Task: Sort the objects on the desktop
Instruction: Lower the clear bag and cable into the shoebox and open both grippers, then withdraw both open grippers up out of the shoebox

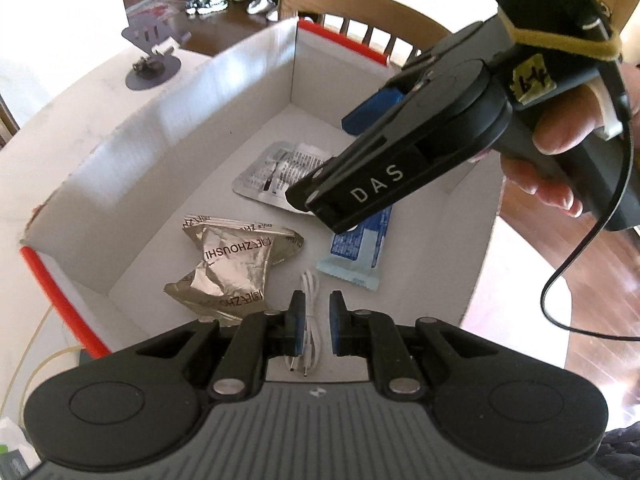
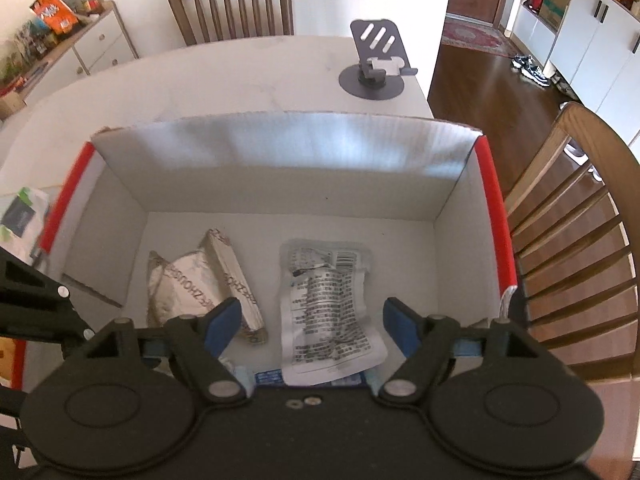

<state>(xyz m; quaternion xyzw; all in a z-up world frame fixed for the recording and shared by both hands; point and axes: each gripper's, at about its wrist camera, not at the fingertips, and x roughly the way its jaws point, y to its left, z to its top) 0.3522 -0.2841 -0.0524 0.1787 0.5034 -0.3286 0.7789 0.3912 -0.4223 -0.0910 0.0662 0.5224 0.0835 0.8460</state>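
so both of my grippers hung over the open cardboard box (image 2: 280, 152), its short walls edged in red. my left gripper (image 1: 317, 322) looked clenched as far as it would go, with a thin white cable (image 1: 311, 320) hanging in the slit between the pads; i judged it pinched there, though the view didn't fully settle that. my right gripper (image 2: 312, 320) stood released and empty, above the crinkled silver printed pouch (image 2: 324, 304) on the box floor near the right wall.

beside that pouch, toward the left wall, lay a crumpled gold foil packet (image 2: 192, 280), creased and shiny. under the pouch's near end sat a flat pale blue sachet (image 1: 356, 252) with a serrated edge. a dark metal phone stand (image 2: 376, 68) waited at the tabletop's far right corner, outside the box.

to finish this step well, i judged the cable should be lowered to a bare patch of floor near the front wall before letting go, since it was limp and springy and could snag on a pad. the right gripper needed to stay clear.
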